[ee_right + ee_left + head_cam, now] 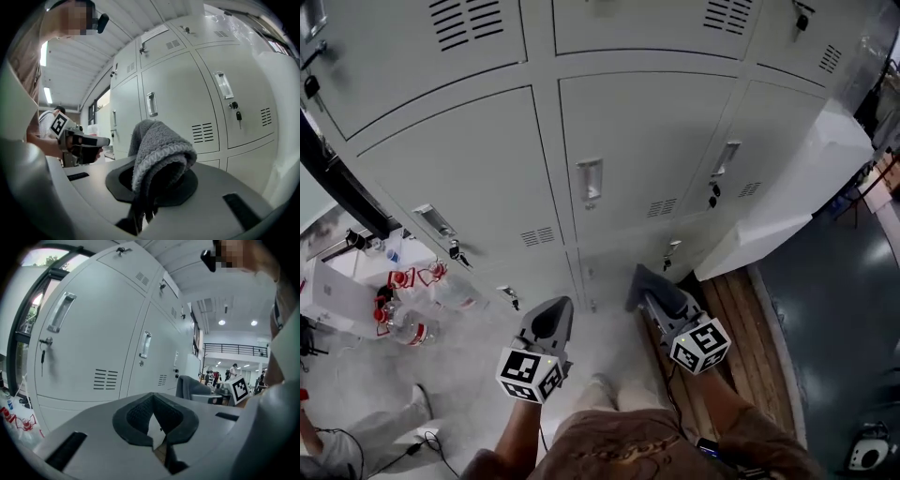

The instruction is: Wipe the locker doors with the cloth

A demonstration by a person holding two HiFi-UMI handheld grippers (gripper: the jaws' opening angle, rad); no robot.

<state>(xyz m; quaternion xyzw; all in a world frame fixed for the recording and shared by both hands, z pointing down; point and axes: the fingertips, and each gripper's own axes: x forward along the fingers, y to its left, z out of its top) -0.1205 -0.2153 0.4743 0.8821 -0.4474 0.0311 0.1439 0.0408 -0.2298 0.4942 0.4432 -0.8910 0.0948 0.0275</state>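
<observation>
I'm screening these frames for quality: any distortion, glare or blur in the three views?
Head view: even light, fairly sharp, locker doors bowed by the lens. Left gripper view: strong fisheye, black corners, window blown out. Right gripper view: same fisheye, cloth sharp, ceiling light glaring.

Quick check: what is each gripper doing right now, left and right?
Left gripper: closed, nothing between its jaws.
Right gripper: closed on the grey fuzzy cloth, which bunches up above the jaws.
</observation>
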